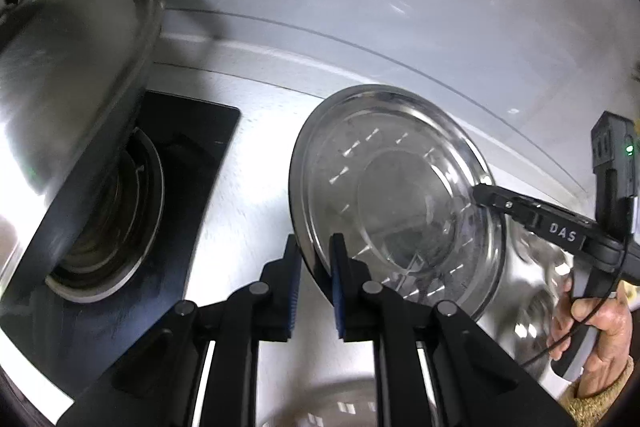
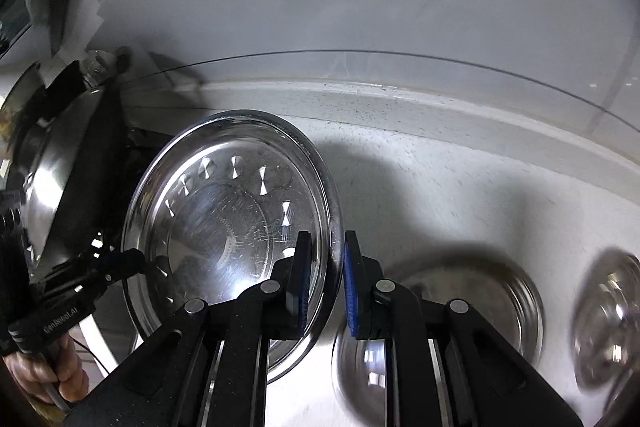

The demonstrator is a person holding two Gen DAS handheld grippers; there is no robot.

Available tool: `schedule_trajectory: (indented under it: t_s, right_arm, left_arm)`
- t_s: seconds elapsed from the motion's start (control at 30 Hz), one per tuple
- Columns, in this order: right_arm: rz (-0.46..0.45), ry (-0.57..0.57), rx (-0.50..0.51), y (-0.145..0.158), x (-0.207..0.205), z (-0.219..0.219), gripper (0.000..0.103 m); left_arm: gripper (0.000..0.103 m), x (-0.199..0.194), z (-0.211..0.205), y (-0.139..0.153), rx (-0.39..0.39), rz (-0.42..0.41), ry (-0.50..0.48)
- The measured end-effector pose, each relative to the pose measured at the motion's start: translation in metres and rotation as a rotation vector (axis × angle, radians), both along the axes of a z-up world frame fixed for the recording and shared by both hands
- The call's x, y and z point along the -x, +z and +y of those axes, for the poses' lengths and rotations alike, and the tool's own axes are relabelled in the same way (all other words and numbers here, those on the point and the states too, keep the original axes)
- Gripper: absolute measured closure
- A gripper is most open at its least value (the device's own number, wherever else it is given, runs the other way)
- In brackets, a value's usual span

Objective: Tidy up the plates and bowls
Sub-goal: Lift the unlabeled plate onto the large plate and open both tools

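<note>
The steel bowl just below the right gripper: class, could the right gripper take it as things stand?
Probably not yet. The right gripper is shut on the rim of the steel plate, as is the left gripper, so nothing is free for the bowl.

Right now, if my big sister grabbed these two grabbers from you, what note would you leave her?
Left gripper: shut on the near rim of the steel plate.
Right gripper: shut on the opposite rim of the same plate, so both carry it tilted above the counter.
Other things: two steel bowls sit on the counter below to the right; a big pot sits on the stove to the left.
Done: plate picked up.
Left: set the plate where it belongs, then sort the bowls. Keep both grips firm; the rim is thin and smooth.
</note>
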State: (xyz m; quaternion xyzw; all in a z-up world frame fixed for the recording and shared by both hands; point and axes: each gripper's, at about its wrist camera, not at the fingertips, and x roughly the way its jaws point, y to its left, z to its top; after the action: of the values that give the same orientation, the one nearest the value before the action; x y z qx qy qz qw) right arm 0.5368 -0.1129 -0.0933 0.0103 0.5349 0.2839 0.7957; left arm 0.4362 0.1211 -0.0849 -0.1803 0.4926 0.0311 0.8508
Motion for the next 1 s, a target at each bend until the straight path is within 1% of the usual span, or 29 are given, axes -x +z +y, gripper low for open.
schedule_trajectory:
  t_s: [0.07,0.17,0.27,0.37,0.4,0.47,0.53,0.57,0.63,0.7,0.83,0.9,0.97,1.0]
  right_arm:
    - [-0.011,-0.014,0.006,0.015,0.024,-0.008,0.089]
    - [-0.026,-0.041,0.029,0.034,0.074,-0.021,0.089]
    - [-0.022,-0.069,0.038,0.04,0.119,-0.03,0.089]
    - [0.006,-0.104,0.051,0.035,0.17,-0.038,0.089]
    - [0.016,-0.114,0.053,0.032,0.181,-0.037,0.089]
    - [0.05,-0.134,0.044,0.021,0.211,-0.039,0.089]
    - [0.08,-0.152,0.04,0.011,0.231,-0.045,0.089]
    - [0.094,-0.157,0.041,0.007,0.237,-0.047,0.089]
    - [0.132,-0.169,0.039,-0.005,0.255,-0.051,0.089]
    - [0.163,-0.173,0.042,-0.018,0.266,-0.051,0.089]
    - [0.204,-0.193,0.052,-0.039,0.271,-0.052,0.089]
    - [0.213,-0.206,0.043,-0.044,0.272,-0.054,0.089]
    - [0.212,-0.204,0.041,-0.043,0.269,-0.055,0.089]
    - [0.208,-0.202,0.047,-0.041,0.27,-0.055,0.089]
  left_arm:
    - [0.09,0.024,-0.003,0.01,0.024,-0.012,-0.042]
    - [0.09,0.06,-0.003,0.018,0.045,-0.011,-0.09]
    - [0.09,0.093,-0.004,0.018,0.067,0.008,-0.145]
    - [0.09,0.122,-0.007,0.012,0.07,0.033,-0.203]
    - [0.09,0.131,-0.007,0.008,0.068,0.045,-0.217]
    - [0.09,0.146,-0.01,-0.005,0.078,0.08,-0.243]
    - [0.09,0.16,-0.011,-0.021,0.082,0.119,-0.269]
    - [0.09,0.161,-0.012,-0.027,0.08,0.132,-0.28]
    - [0.09,0.18,-0.016,-0.038,0.079,0.161,-0.296]
    - [0.09,0.183,-0.022,-0.052,0.071,0.183,-0.308]
    - [0.09,0.184,-0.028,-0.068,0.05,0.206,-0.327]
    - [0.09,0.183,-0.031,-0.072,0.034,0.206,-0.336]
    - [0.088,0.183,-0.031,-0.073,0.02,0.209,-0.348]
    - [0.088,0.184,-0.032,-0.071,0.0,0.209,-0.357]
